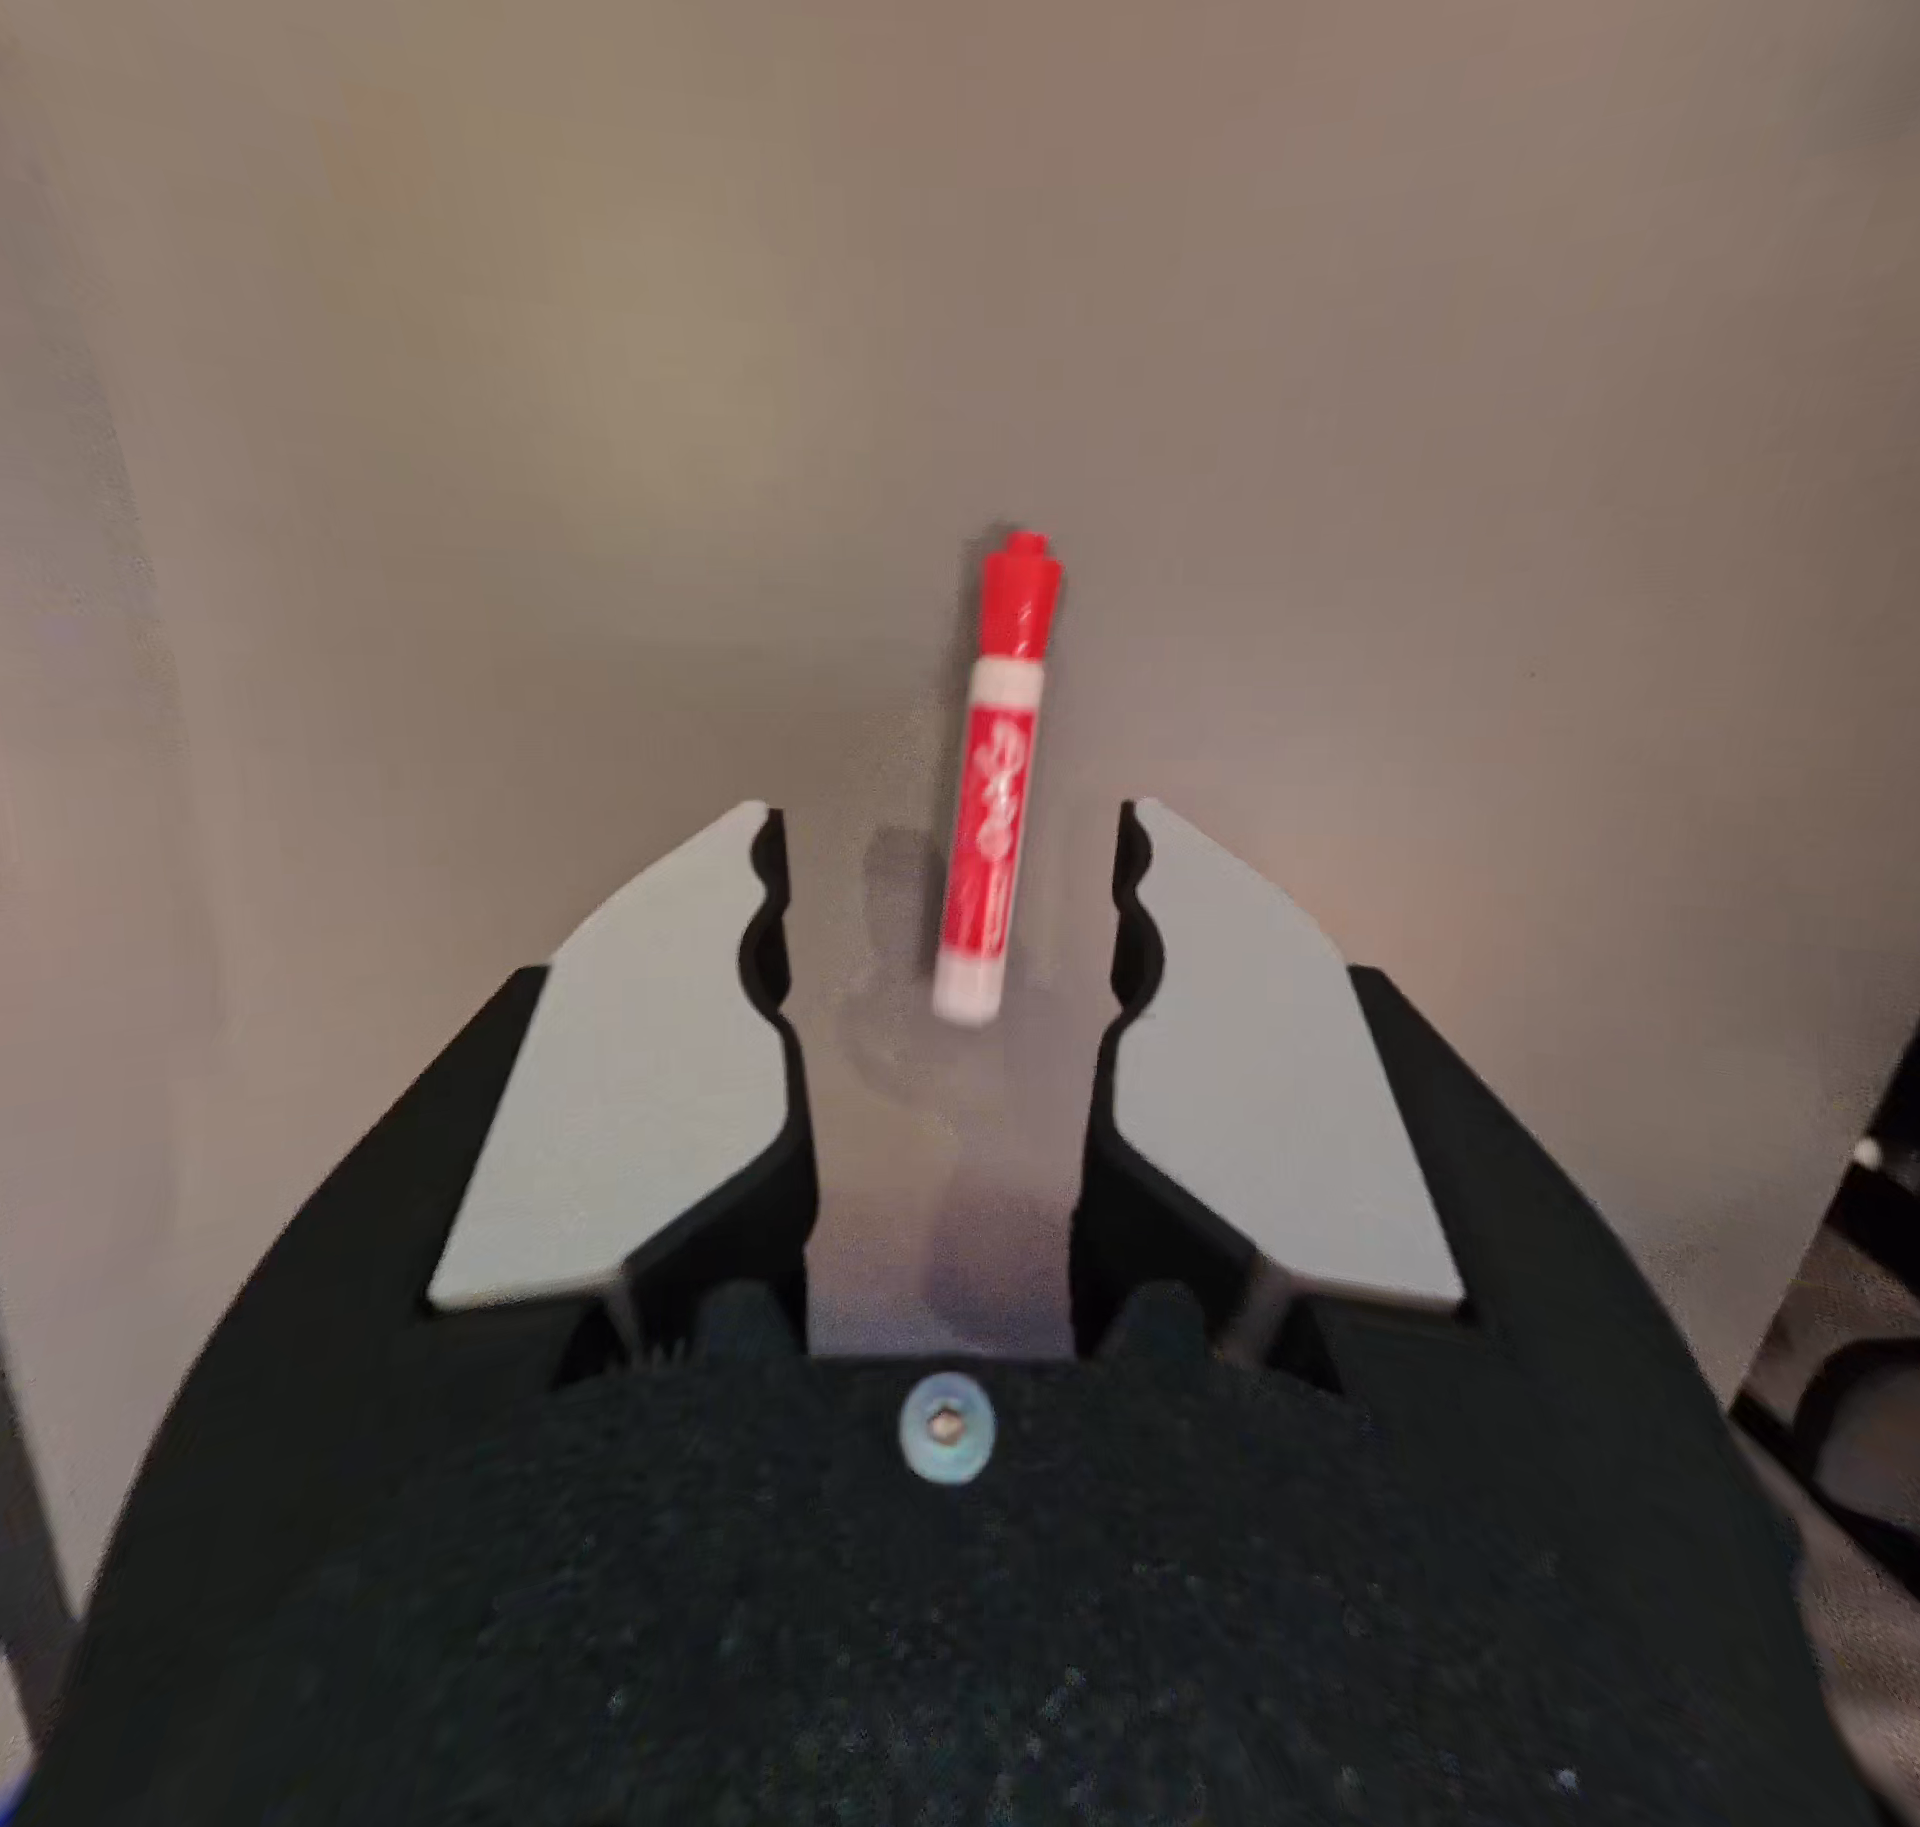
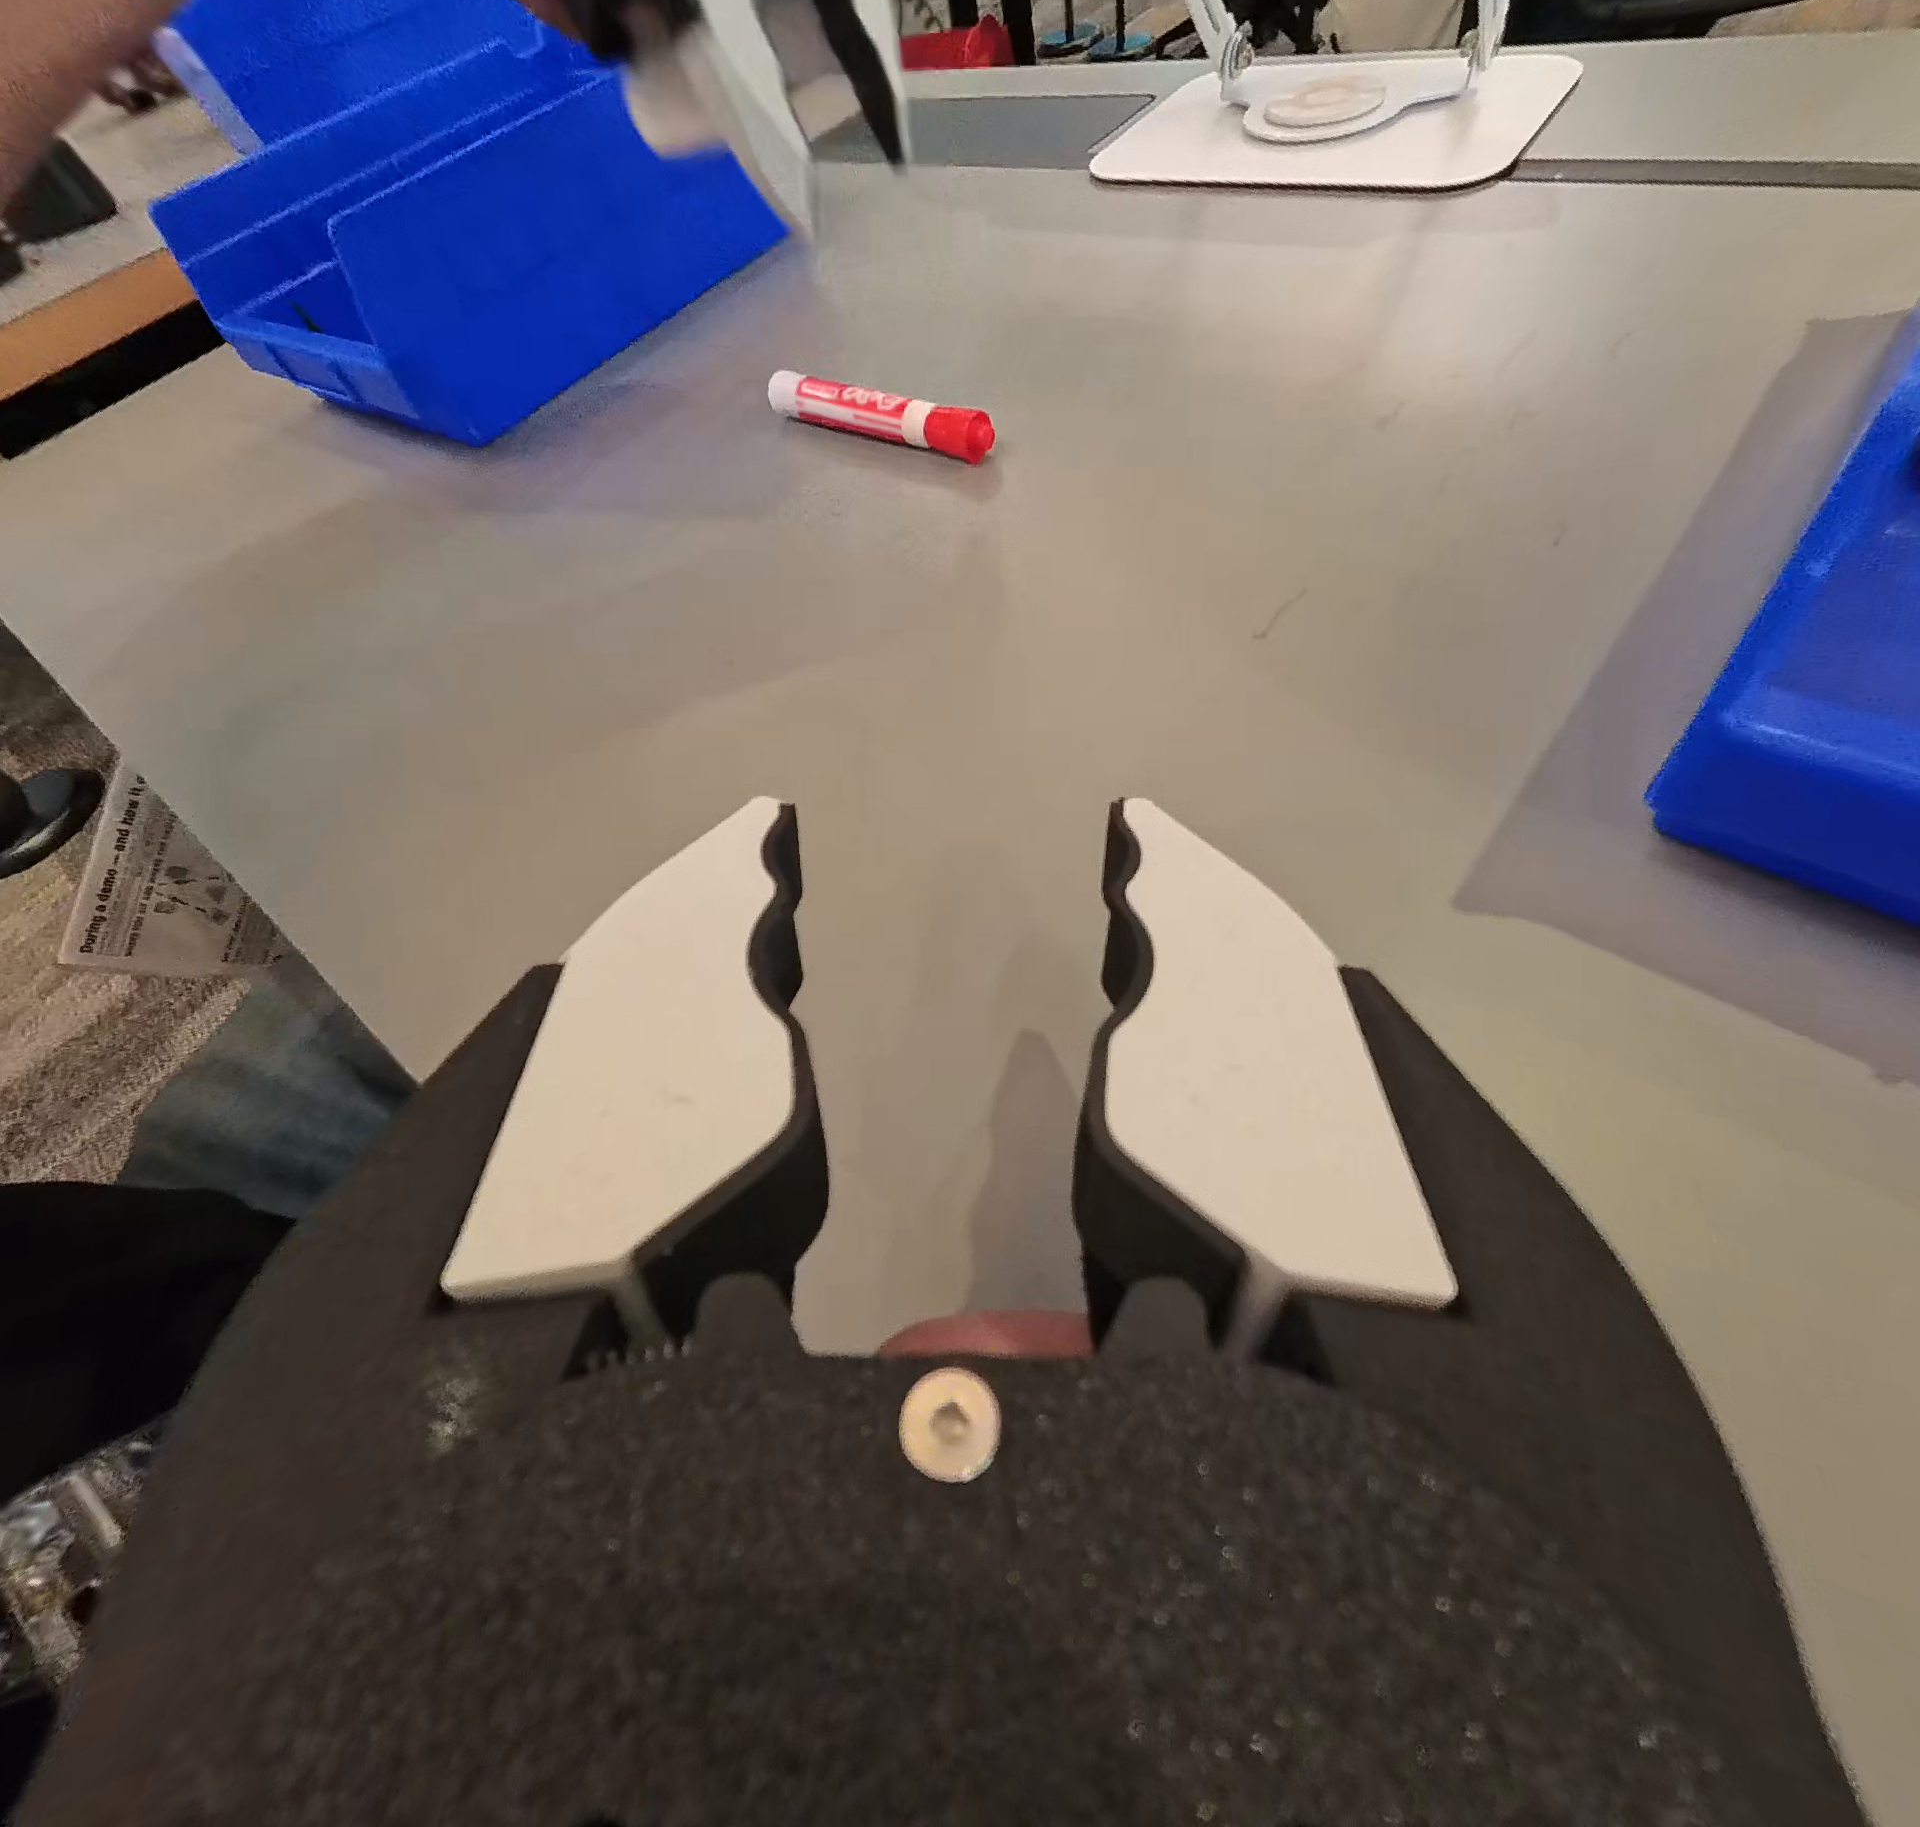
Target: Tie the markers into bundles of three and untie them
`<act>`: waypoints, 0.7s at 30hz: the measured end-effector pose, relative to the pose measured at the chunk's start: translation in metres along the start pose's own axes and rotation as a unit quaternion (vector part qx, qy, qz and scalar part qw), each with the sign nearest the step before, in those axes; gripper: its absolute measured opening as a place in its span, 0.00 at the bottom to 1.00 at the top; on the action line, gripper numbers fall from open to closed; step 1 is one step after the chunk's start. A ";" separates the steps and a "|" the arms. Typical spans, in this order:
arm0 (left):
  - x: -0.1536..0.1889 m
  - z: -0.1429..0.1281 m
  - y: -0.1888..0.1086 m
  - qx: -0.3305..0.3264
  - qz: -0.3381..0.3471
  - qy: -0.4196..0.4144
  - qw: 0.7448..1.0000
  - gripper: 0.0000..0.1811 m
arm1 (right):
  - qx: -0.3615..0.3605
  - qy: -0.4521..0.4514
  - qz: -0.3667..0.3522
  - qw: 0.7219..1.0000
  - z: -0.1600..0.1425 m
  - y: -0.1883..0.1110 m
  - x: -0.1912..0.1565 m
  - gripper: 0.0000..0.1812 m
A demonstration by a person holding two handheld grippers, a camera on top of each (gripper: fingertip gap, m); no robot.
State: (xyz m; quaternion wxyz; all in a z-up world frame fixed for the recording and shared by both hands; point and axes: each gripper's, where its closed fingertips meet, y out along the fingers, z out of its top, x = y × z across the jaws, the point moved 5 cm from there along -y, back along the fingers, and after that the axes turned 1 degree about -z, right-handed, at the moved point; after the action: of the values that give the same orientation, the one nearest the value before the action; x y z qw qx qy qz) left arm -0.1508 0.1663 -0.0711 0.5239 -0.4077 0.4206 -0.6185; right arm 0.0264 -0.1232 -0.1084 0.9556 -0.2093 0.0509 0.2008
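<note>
Left wrist view: one red marker [image 1: 995, 780] on the table — both tools gape (empty).

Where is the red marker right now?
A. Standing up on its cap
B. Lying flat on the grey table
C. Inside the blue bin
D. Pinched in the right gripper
B. The red marker lies on its side on the grey table, just beside the blue bin and not in it, and the right gripper is open with nothing between its fingers.
</note>
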 end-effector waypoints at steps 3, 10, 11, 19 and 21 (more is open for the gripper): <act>-0.034 -0.054 -0.089 0.069 0.108 -0.073 0.989 0.34 | 0.002 0.008 0.003 1.000 -0.001 -0.002 0.000 0.31; -0.117 -0.245 -0.085 -0.090 0.193 -0.174 0.961 0.28 | -0.010 -0.001 -0.005 1.000 -0.004 0.003 0.001 0.30; -0.124 -0.260 -0.072 -0.119 0.189 -0.173 0.959 0.28 | -0.011 -0.002 -0.005 1.000 -0.005 0.004 0.000 0.30; -0.156 -0.283 -0.033 -0.189 0.220 -0.107 0.951 0.25 | -0.015 -0.013 -0.009 1.000 -0.001 0.012 -0.007 0.30; -0.156 -0.283 -0.035 -0.190 0.230 -0.099 0.949 0.21 | -0.018 -0.014 -0.008 1.000 -0.001 0.015 -0.009 0.30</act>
State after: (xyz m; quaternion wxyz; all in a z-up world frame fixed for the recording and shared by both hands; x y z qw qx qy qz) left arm -0.4100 0.3502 -0.1370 0.6038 -0.4511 0.5589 -0.3458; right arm 0.0125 -0.1148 -0.1134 0.9539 -0.2241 0.0323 0.1969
